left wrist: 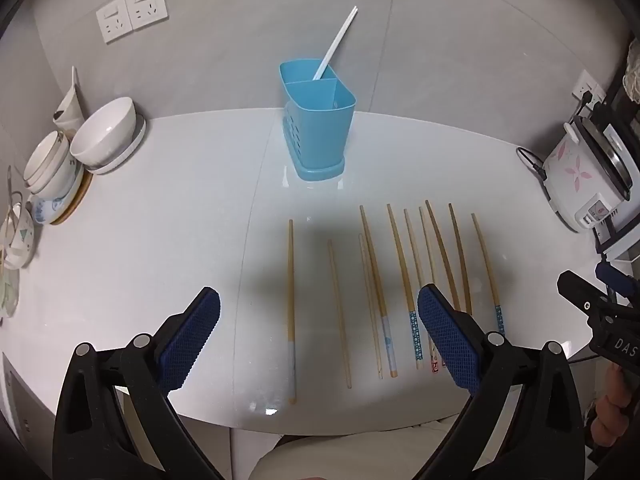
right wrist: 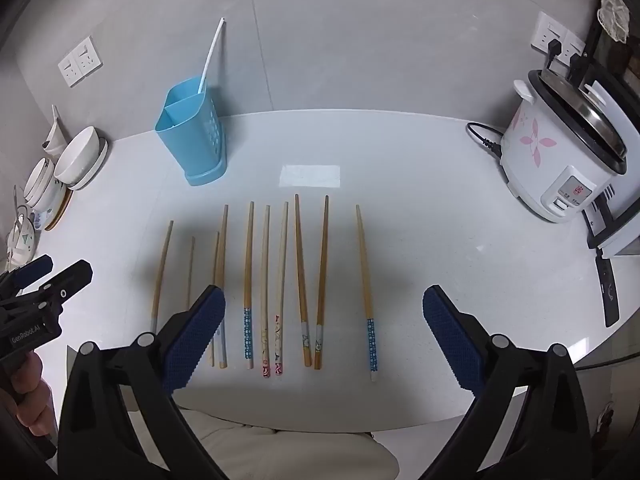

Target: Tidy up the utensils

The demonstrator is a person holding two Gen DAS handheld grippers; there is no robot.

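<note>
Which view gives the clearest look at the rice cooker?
The right wrist view. There the rice cooker shows nearly whole: white body with pink flower print, raised lid, front switch panel and black power cord. In the left wrist view it sits squeezed against the right edge, distorted and partly cut off, with only part of the body, lid rim and panel visible.

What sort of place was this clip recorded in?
Most likely a home kitchen or dining corner: a rice cooker plugged into a wall socket, stacked bowls at the table's edge, and a blue utensil holder behind a row of chopsticks.
</note>
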